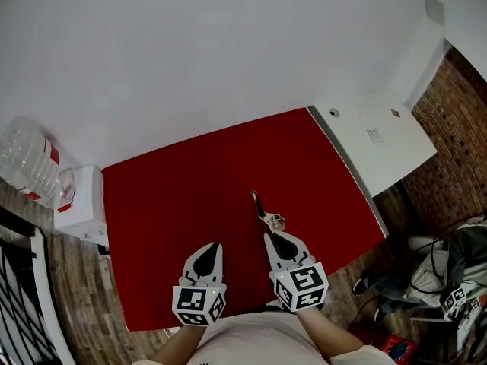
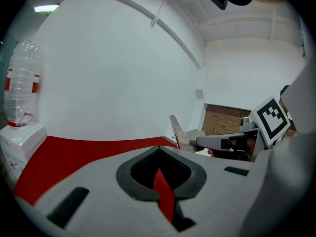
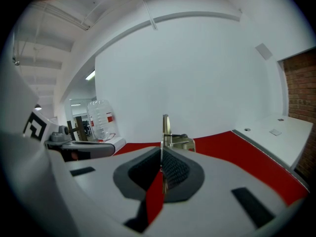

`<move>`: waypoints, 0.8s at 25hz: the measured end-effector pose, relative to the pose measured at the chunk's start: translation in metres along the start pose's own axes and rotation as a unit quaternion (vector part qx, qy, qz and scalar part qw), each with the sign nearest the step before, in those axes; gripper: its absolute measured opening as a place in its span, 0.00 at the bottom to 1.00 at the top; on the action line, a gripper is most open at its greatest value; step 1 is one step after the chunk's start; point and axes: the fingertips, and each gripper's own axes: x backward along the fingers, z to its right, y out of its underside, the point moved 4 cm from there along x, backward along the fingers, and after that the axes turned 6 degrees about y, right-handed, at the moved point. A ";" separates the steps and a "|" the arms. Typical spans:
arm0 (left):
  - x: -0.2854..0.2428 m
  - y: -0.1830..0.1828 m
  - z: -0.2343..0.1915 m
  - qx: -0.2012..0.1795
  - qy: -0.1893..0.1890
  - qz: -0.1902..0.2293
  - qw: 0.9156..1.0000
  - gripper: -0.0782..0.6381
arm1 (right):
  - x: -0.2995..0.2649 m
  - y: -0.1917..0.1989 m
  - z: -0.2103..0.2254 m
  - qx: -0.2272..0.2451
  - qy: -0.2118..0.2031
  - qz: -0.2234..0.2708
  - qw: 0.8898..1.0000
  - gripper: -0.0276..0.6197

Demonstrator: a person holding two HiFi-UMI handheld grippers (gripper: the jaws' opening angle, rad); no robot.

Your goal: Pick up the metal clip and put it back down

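Observation:
The metal clip (image 1: 263, 209) is a slim silver piece with a spring block near its back end. It sticks out forward over the red table (image 1: 175, 188) from my right gripper (image 1: 268, 236), which is shut on its rear end. In the right gripper view the clip (image 3: 166, 128) stands on edge straight ahead of the jaws. My left gripper (image 1: 216, 245) hovers just left of the right one, shut with nothing in it. From the left gripper view the clip (image 2: 178, 132) and the right gripper's fingers (image 2: 217, 141) show at the right.
A white dispenser box (image 1: 81, 202) with a clear water bottle (image 1: 27, 160) stands off the table's left edge. A white counter (image 1: 377, 137) borders the far right corner. Cables and a bag (image 1: 455, 268) lie on the floor to the right, by a brick wall (image 1: 456, 120).

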 end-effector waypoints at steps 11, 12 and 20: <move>0.001 0.000 0.006 0.011 0.002 0.005 1.000 0.11 | 0.004 0.000 0.000 -0.001 -0.003 0.001 1.000 0.05; 0.001 0.000 0.006 0.017 0.006 0.006 1.000 0.11 | 0.004 0.000 0.000 -0.002 -0.003 0.001 1.000 0.05; 0.002 -0.002 0.008 0.004 0.004 0.010 1.000 0.11 | 0.006 0.001 -0.001 -0.004 -0.006 0.002 1.000 0.05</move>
